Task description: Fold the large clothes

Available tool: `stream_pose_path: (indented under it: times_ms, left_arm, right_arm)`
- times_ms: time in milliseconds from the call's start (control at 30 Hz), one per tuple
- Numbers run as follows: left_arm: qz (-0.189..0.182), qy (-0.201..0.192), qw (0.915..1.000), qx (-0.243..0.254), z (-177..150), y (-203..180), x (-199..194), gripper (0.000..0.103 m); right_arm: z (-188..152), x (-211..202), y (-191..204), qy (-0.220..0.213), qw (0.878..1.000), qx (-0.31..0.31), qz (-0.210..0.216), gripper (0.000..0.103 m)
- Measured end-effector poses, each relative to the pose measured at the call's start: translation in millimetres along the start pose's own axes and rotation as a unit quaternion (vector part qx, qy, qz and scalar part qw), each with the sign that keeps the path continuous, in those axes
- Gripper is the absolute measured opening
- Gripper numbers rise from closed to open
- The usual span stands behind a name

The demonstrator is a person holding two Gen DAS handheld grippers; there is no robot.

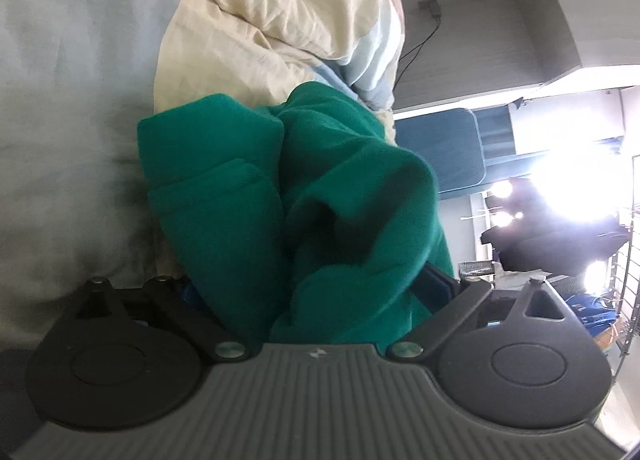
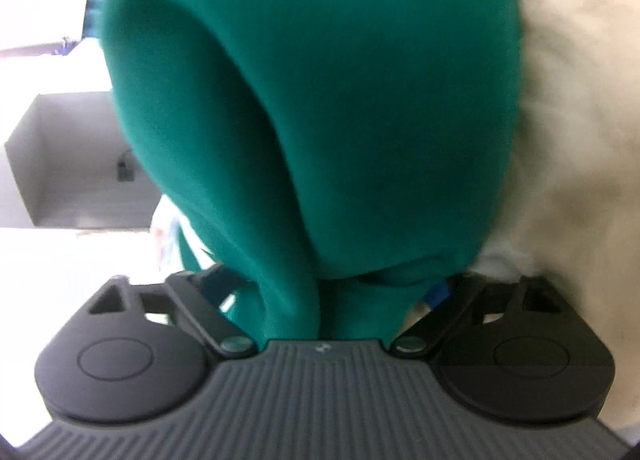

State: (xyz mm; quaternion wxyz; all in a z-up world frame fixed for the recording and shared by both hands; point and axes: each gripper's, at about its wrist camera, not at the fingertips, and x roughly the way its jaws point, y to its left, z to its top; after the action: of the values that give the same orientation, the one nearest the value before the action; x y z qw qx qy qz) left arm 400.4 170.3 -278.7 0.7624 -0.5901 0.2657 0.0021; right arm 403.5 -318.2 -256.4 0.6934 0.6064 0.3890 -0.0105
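Observation:
A thick green garment (image 1: pixel 248 180) lies bunched in folds on the bed and fills the middle of the left wrist view. My left gripper (image 1: pixel 312 284) has its jaws spread wide, and the cloth lies heaped loosely between them, hiding most of both fingers. In the right wrist view the same green garment (image 2: pixel 320 100) bulges up close to the lens in a rounded fold. My right gripper (image 2: pixel 332 284) also stands wide open, with a tail of the cloth hanging down between the fingers, and only a blue pad (image 2: pixel 438 292) shows.
Both views are rolled sideways. A crumpled cream duvet (image 1: pixel 260 20) and a grey-blue sheet (image 1: pixel 60 100) lie beyond the garment. Cream bedding (image 2: pixel 580 140) borders it in the right wrist view. A blue padded piece of furniture (image 1: pixel 440 152), a wall socket with a cable (image 1: pixel 430 6) and a glaring window (image 1: pixel 580 180) lie past the bed.

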Motion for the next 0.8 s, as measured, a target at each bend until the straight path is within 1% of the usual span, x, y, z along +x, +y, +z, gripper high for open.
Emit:
stream_pose_path:
  times_ms: [33, 100, 133, 167, 233, 300, 333, 367, 400, 433, 467, 500, 533, 567, 600, 633, 700, 800]
  left_arm:
    - [0.001, 0.001, 1.0, -0.005, 1, 1, 0, 0.099]
    - [0.003, 0.004, 1.0, -0.006, 4, 1, 3, 0.099]
    - [0.004, 0.004, 1.0, -0.005, 5, 1, 5, 0.099]
    - [0.005, 0.003, 1.0, -0.003, 6, 1, 6, 0.098]
    - [0.005, -0.003, 1.0, 0.003, 5, 1, 7, 0.095]
    - [-0.002, -0.018, 0.9998, 0.009, 3, 1, 6, 0.087]
    - [0.0, -0.019, 0.9997, 0.018, 3, 0, 6, 0.084]
    - [0.005, -0.02, 0.9993, 0.031, 2, -2, 7, 0.078]
    - [0.005, -0.023, 0.999, 0.039, 2, -4, 7, 0.07]
    - [0.004, -0.026, 0.9987, 0.044, 2, -5, 6, 0.067]
    - [0.0, -0.026, 0.9985, 0.048, 2, -6, 5, 0.061]
    - [-0.003, -0.027, 0.9982, 0.054, 2, -8, 4, 0.056]
    - [-0.004, -0.028, 0.9978, 0.059, 2, -10, 3, 0.054]
    - [-0.006, -0.03, 0.9974, 0.066, 1, -11, 2, 0.051]
    - [-0.007, -0.032, 0.997, 0.071, -1, -13, 0, 0.048]
    - [-0.01, -0.033, 0.9966, 0.075, -2, -15, -3, 0.046]
    - [-0.014, -0.033, 0.9962, 0.079, -3, -19, -10, 0.043]
    - [-0.028, -0.03, 0.9947, 0.094, -8, -28, -22, 0.042]
  right_arm:
    - [3, 3, 3, 0.005, 1.0, 0.011, 0.002, 0.103]
    - [12, 3, 5, 0.007, 0.999, 0.023, 0.036, 0.103]
    - [14, 1, 9, 0.006, 0.999, 0.011, 0.052, 0.103]
    - [16, 2, 12, 0.004, 0.998, -0.002, 0.059, 0.103]
    - [17, 6, 14, 0.001, 0.998, -0.029, 0.056, 0.103]
    - [21, 16, 9, 0.003, 0.999, -0.029, 0.042, 0.103]
    - [23, 19, 7, -0.002, 0.999, -0.023, 0.046, 0.103]
    - [24, 20, 7, -0.008, 0.999, -0.025, 0.047, 0.103]
    - [23, 19, 9, -0.011, 0.998, -0.032, 0.047, 0.1]
    - [23, 17, 12, -0.014, 0.998, -0.044, 0.048, 0.095]
    - [23, 12, 13, -0.015, 0.997, -0.059, 0.047, 0.078]
    - [23, 9, 16, -0.016, 0.996, -0.073, 0.043, 0.071]
    - [24, 5, 18, -0.018, 0.995, -0.087, 0.043, 0.067]
    - [23, 1, 20, -0.02, 0.993, -0.105, 0.045, 0.059]
    - [22, -4, 24, -0.024, 0.99, -0.129, 0.043, 0.053]
    - [21, -8, 28, -0.027, 0.988, -0.148, 0.042, 0.051]
    - [20, -19, 35, -0.031, 0.983, -0.174, 0.048, 0.043]
    - [24, -32, 49, -0.04, 0.975, -0.207, 0.069, 0.037]
